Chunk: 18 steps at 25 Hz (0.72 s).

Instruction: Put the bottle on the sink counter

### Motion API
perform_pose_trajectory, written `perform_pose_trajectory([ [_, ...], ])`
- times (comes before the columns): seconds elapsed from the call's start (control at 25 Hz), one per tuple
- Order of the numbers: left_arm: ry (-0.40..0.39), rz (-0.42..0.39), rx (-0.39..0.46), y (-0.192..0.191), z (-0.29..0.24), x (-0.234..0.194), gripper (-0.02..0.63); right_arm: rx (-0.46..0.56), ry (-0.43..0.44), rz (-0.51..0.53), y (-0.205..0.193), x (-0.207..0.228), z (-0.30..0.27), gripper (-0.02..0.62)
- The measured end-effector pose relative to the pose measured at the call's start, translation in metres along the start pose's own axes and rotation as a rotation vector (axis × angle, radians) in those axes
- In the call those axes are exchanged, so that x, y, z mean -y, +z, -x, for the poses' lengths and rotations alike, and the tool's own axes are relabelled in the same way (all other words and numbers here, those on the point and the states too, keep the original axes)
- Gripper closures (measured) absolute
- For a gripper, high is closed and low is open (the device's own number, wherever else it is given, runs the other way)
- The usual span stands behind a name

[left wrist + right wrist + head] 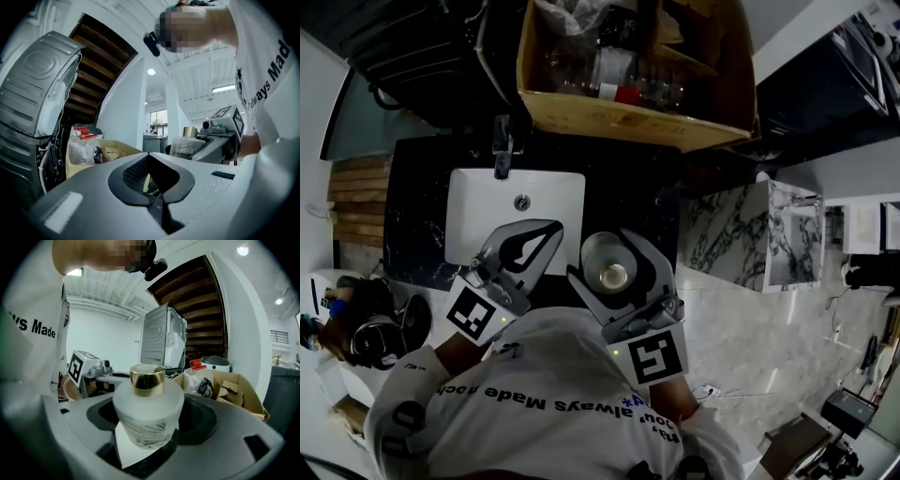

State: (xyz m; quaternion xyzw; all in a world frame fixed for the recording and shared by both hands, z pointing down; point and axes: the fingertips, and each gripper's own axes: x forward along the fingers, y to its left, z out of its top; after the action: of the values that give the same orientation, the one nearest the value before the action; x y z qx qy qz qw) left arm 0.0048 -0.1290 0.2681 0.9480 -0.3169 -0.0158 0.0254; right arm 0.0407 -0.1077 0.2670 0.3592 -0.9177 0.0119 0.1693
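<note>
Glass bottle [147, 411] clenched at its belly in our right gripper [617, 248]; left gripper [534, 239] closed, empty. We judge it slick, breakable.

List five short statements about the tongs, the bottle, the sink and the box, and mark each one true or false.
1. The right tongs grip a frosted bottle. True.
2. The bottle's cap is red. False: it is gold.
3. The left tongs hold a second bottle. False: they are shut with nothing between them.
4. A cardboard box stands beyond the sink. True.
5. The sink is black. False: it is white, set in a dark counter.
</note>
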Motion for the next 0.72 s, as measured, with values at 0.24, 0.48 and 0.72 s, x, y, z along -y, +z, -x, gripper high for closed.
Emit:
perform_pose_trajectory([
  [0.24, 0.035, 0.007, -0.043, -0.013, -0.016, -0.007, 0.603, -0.014, 0.023, -0.002, -0.011, 0.02, -0.006, 0.261],
  [0.48, 0.077, -0.007, -0.06, -0.028, -0.032, -0.019, 0.603, -0.014, 0.036, 0.007, -0.031, 0.045, -0.016, 0.261],
  [0.72, 0.087, -0.015, -0.083, -0.057, -0.052, -0.037, 0.603, -0.028, 0.025, -0.004, -0.063, 0.07, -0.043, 0.261],
])
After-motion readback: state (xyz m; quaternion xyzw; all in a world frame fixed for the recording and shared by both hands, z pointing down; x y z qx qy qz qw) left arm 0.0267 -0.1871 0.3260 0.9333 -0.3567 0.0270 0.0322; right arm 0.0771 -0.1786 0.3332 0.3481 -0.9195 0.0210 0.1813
